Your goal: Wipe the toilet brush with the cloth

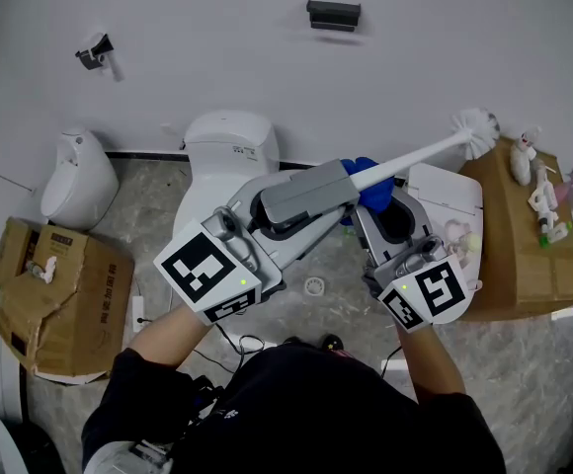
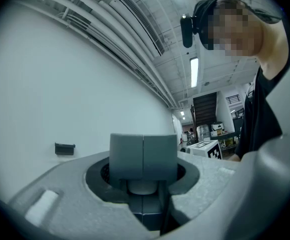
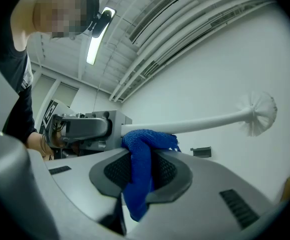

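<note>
toilet brush (image 1: 435,149) held in the air, its white bristle head (image 3: 257,111) pointing toward the wall. left tongs (image 1: 351,178) are clamped on the near end of its handle. right tongs (image 3: 140,170) pinch a blue cloth (image 3: 136,184), bunched against the handle just beyond the left tongs. white toilet (image 1: 229,146) stands by the wall, cardboard box (image 1: 59,294) on the floor at far left

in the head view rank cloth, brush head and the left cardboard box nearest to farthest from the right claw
1. cloth, pinched in the right claw itself.
2. brush head, up and right, at the handle's far end.
3. cardboard box, far left on the floor.
</note>
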`<state>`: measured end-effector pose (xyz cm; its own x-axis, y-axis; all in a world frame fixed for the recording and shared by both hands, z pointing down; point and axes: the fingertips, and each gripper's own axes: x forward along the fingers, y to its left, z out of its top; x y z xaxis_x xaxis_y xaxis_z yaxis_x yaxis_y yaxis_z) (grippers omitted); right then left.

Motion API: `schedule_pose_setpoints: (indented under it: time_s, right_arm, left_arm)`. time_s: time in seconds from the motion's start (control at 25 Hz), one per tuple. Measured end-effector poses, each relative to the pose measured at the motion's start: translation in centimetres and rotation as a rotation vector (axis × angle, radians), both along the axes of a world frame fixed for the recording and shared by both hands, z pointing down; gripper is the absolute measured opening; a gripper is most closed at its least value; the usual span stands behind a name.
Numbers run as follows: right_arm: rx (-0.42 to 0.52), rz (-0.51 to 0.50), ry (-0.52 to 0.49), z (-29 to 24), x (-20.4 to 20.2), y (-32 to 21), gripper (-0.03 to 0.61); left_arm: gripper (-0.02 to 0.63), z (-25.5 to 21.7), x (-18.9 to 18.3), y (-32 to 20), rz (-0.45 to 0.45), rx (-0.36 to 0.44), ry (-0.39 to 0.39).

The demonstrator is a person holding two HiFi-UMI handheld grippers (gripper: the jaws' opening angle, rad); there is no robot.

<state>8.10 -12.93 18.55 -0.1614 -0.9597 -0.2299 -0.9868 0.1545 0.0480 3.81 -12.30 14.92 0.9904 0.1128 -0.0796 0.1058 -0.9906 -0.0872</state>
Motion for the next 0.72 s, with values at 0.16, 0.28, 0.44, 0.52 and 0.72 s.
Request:
schedule_pose_setpoints:
  time_s: [0.16, 0.28, 0.44, 0.52, 0.72]
  right_arm:
    - [0.005, 0.002, -0.003, -0.1, 0.4, 0.1, 0.08]
    - [0.0, 0.014, -0.004, -0.1, 0.4, -0.2, 0.081]
    - [0.0, 0.037, -0.017, -0.1, 1.1, -0.3, 0.081]
    - [0.0, 0.048, -0.024, 0.0, 2.0, -0.1, 0.081]
    - [0.002, 0.069, -0.036, -0.2, 3.7, 0.1, 0.081]
  left_arm:
    - [0.154, 0.1, 0.1, 0.1, 0.003, -0.002, 0.002]
    - [0.155, 0.1, -0.2, -0.2, 0.007, -0.004, 0.001]
    - [0.155, 0.2, -0.4, -0.4, 0.014, -0.007, 0.001]
    - [0.154, 0.4, 0.1, -0.2, 0.016, -0.009, -0.002]
    - [0.154, 0.3, 0.7, -0.2, 0.025, -0.009, -0.009]
